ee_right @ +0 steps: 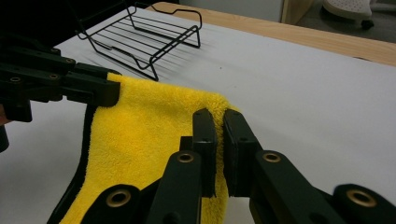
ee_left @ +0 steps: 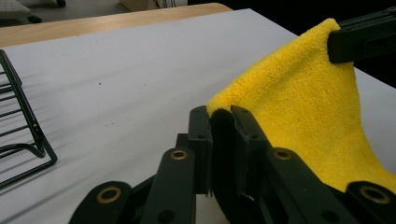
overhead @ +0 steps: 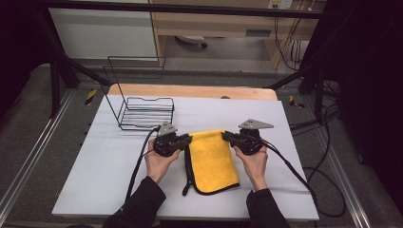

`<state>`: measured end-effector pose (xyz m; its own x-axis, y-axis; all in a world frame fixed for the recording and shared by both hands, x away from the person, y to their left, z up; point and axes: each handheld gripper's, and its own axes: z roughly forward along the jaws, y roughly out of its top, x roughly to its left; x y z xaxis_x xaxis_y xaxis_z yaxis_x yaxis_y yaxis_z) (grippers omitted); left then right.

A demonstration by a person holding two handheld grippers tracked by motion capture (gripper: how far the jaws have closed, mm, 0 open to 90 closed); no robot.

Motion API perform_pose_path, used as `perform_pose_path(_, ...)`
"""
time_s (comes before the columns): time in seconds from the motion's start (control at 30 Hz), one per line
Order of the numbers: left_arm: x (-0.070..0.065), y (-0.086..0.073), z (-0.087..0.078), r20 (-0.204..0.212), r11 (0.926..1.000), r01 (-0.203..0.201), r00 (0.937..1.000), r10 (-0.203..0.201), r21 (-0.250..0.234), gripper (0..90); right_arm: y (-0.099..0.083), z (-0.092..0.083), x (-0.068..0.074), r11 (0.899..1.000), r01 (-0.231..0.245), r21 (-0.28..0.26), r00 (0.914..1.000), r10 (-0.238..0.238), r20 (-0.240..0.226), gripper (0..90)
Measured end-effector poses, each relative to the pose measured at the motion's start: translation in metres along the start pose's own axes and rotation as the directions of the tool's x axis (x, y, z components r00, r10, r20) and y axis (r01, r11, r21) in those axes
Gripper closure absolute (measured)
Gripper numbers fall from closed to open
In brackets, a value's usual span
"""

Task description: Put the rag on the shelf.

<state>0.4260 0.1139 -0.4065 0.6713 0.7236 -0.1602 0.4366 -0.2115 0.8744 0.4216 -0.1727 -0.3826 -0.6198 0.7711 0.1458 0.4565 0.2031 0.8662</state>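
Two handheld black two-jaw grippers share one thing in the high view: the left gripper [overhead: 186, 139] and the right gripper [overhead: 227, 137] each pinch a far corner of the yellow microfibre cloth with a dark bound edge [overhead: 212, 161], which lies between them near the front middle of the white table top [overhead: 109, 156]. The held far edge runs straight across from hand to hand, while the cloth's long axis runs back toward the person, its near end resting on the table; the black wire rack [overhead: 142, 111] sits beyond the left gripper, so that hand is the nearer one to it. From the left gripper view, the left gripper [ee_left: 220, 114] has its jaws clamped on a corner of the cloth [ee_left: 299, 107], and the fabric sweeps up and away to the right gripper [ee_left: 357, 39] biting the opposite corner, the edge between them slightly slack. From the right gripper view, the right gripper [ee_right: 218, 116] is likewise closed on its corner of the cloth [ee_right: 140, 135], the left gripper [ee_right: 88, 88] holds the other end across from it, and the rack [ee_right: 149, 37] stands on the table behind that far corner, well apart from the cloth. Any fold or carry, I judge, turns on keeping that shared edge level between the two hands.
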Motion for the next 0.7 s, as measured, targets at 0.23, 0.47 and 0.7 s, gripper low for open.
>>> perform_pose_path(0.23,-0.005,0.003,-0.006,0.011,0.9995,-0.01,0.9999,0.01,-0.03,78.6,0.002,-0.011,0.005,1.0,0.01,-0.025,0.9999,-0.01,0.005,84.8)
perform_pose_path(0.47,-0.011,0.007,-0.012,0.022,0.9974,-0.018,0.9996,0.02,-0.07,78.6,0.005,-0.023,0.01,0.998,0.023,-0.052,0.9997,-0.022,0.012,84.8)
perform_pose_path(0.7,-0.016,0.011,-0.019,0.028,0.9936,-0.026,0.9992,0.029,-0.11,78.6,0.009,-0.034,0.016,0.996,0.038,-0.082,0.9991,-0.036,0.021,84.8)
